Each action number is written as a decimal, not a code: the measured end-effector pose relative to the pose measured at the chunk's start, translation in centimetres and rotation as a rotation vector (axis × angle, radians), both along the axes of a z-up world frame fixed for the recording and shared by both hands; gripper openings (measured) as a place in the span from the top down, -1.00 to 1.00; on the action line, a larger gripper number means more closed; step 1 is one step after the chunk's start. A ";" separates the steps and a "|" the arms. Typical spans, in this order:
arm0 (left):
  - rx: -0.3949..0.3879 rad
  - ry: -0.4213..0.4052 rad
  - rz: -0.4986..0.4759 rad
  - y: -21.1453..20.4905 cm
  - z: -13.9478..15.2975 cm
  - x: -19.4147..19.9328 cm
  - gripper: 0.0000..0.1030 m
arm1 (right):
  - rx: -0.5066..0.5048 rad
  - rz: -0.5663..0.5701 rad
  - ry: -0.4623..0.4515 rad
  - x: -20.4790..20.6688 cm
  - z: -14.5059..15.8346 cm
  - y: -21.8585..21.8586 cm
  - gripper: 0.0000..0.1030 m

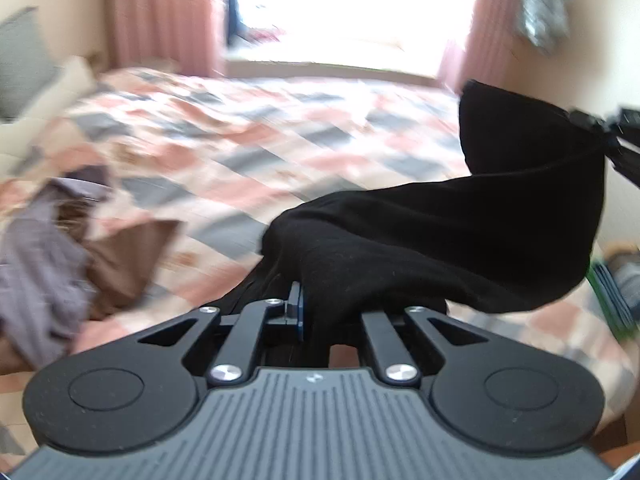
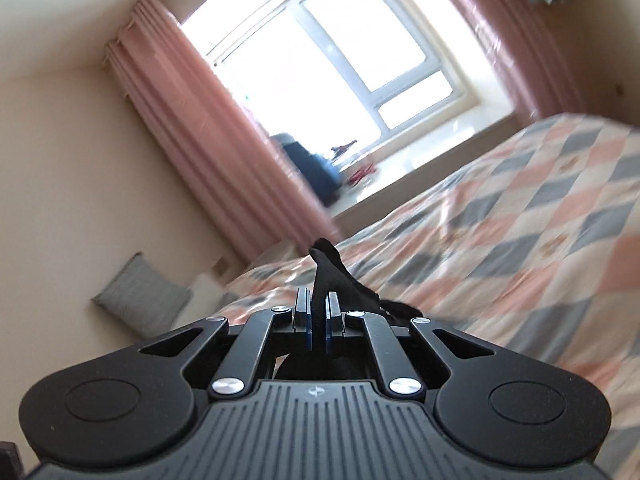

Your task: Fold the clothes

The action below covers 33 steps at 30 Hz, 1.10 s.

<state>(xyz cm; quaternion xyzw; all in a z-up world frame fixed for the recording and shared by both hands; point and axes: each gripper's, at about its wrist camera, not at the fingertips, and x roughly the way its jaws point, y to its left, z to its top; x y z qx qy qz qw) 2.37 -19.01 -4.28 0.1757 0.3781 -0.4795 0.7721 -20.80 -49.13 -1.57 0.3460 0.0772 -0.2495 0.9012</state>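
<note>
Two grippers hold one black garment (image 1: 460,240) in the air above a bed with a pink, grey and cream diamond-patterned quilt (image 1: 248,136). Your left gripper (image 1: 316,312) is clenched on one bunched end of the cloth at about 6 o'clock in the left wrist view; only one blue-edged finger pad (image 1: 296,304) shows, the other is buried under fabric. Your right gripper (image 2: 318,320) is clamped on the other end, where a thin black tail pokes up past the pads toward 12 o'clock in the right wrist view. In the left view that far gripper appears at about 2 o'clock, with cloth gathered at its tip. The garment's long axis runs from 6 o'clock up toward 2 o'clock, sagging in a loose curve between the two grips instead of hanging taut. A likely risk: both holds look like bunched pinches near the edge, so a quick pull apart could slip the cloth free, or lay it down twisted. Blur suggests fast motion, which adds to that. A heap of grey and brown clothes (image 1: 60,264) lies on the quilt at 9 o'clock, well apart from the black piece; lowering carelessly could tangle them.
</note>
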 end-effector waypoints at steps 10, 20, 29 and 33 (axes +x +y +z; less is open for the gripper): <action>0.188 0.289 -0.180 -1.7 -10.5 -10.0 0.46 | 0.097 -0.187 0.260 -9.1 -4.8 -5.4 -0.08; 0.306 0.256 -0.038 4.9 -11.4 -3.8 0.38 | 0.393 -0.098 0.456 -13.2 -13.9 -0.8 -0.08; 0.348 0.184 -0.055 6.7 -10.8 1.3 0.38 | 0.453 -0.061 0.509 -9.8 -14.5 6.6 -0.15; 0.362 0.144 -0.087 7.7 -10.9 2.9 0.38 | 0.441 -0.048 0.518 -7.2 -13.9 9.9 -0.24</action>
